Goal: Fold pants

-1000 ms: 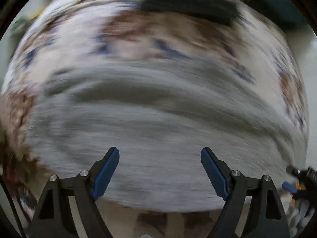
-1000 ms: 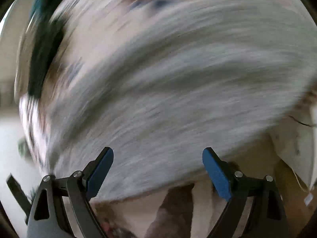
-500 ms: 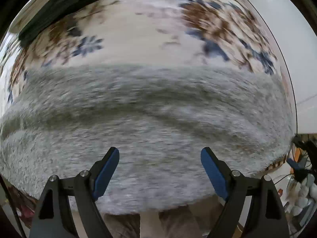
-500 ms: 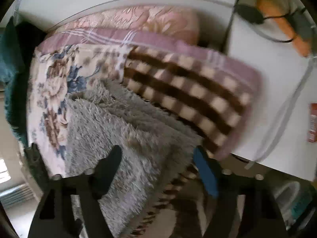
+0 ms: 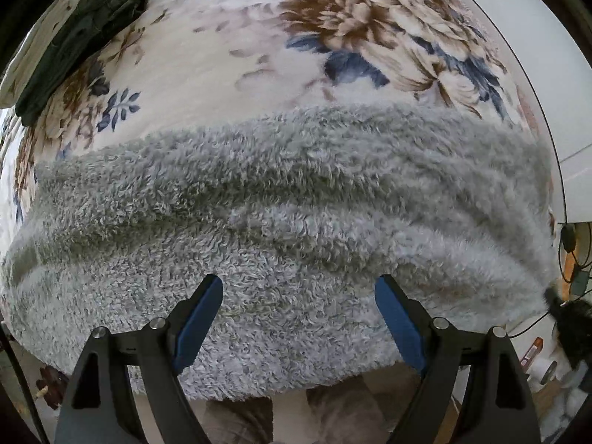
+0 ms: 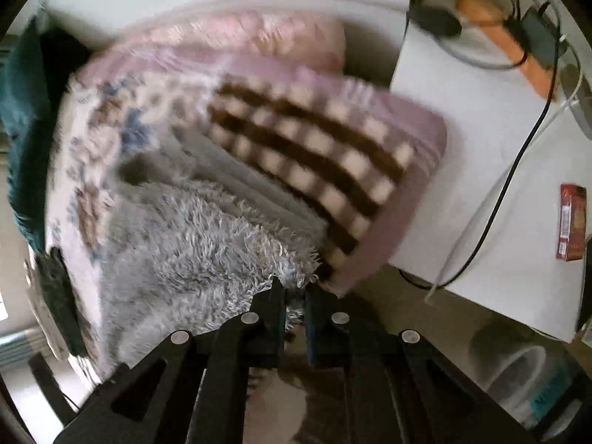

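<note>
The grey fluffy pants (image 5: 296, 222) lie spread across a floral blanket (image 5: 259, 55) on the bed. My left gripper (image 5: 298, 296) hangs open just above the near part of the pants, pointing straight down, with fabric below its blue pads (image 5: 199, 310) but not pinched. In the right wrist view the pants (image 6: 192, 244) end in a corner at the bed's edge. My right gripper (image 6: 294, 292) is closing, and its jaws are nearly together with that fluffy corner pinched between them.
A dark green garment (image 5: 85, 26) lies at the blanket's far left. A brown-and-white checked blanket (image 6: 314, 140) and a pink pillow (image 6: 259, 37) sit beyond the pants. A white table (image 6: 481, 185) with cables and a red box (image 6: 571, 222) stands to the right.
Both grippers swept sideways over the pants and have slowed. The right gripper went from wide open to closed on the pants' corner at the bed's edge. The left stayed open.
</note>
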Action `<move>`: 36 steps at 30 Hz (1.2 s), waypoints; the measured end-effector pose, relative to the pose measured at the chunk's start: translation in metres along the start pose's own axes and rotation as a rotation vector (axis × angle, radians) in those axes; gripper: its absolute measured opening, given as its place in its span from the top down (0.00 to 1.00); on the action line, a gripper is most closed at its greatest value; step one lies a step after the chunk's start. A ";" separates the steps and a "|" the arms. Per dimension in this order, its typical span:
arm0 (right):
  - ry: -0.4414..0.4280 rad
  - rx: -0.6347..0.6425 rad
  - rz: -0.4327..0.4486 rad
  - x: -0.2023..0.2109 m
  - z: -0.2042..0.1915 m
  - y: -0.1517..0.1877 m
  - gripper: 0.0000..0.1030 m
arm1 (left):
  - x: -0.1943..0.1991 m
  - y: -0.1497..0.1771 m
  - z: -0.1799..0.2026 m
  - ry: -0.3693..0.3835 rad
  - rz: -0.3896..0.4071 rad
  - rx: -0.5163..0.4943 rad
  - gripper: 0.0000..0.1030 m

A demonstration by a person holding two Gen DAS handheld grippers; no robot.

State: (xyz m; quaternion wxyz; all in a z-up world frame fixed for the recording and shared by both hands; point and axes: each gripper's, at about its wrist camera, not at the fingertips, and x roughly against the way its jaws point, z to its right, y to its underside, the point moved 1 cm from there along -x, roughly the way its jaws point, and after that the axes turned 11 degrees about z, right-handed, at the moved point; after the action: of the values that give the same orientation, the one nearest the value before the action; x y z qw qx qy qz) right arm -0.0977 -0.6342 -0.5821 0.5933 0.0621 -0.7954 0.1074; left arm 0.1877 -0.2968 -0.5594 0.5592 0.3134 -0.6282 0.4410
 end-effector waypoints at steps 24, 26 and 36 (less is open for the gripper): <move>0.088 0.691 0.053 -0.058 -0.211 -0.066 0.95 | -0.001 -0.017 0.010 -0.248 0.146 -0.116 0.19; 0.110 0.655 0.093 -0.052 -0.204 -0.076 0.95 | -0.003 -0.014 0.007 -0.241 0.132 -0.104 0.19; -0.080 0.425 -0.067 -0.052 -0.147 -0.100 0.11 | -0.011 -0.004 0.004 -0.150 0.081 -0.061 0.19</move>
State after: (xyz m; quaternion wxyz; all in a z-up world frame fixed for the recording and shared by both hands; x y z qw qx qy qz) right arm 0.0769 -0.6963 -0.5820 0.5380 0.2165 -0.7753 0.2503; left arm 0.1913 -0.3026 -0.5689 0.5014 0.3027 -0.6937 0.4192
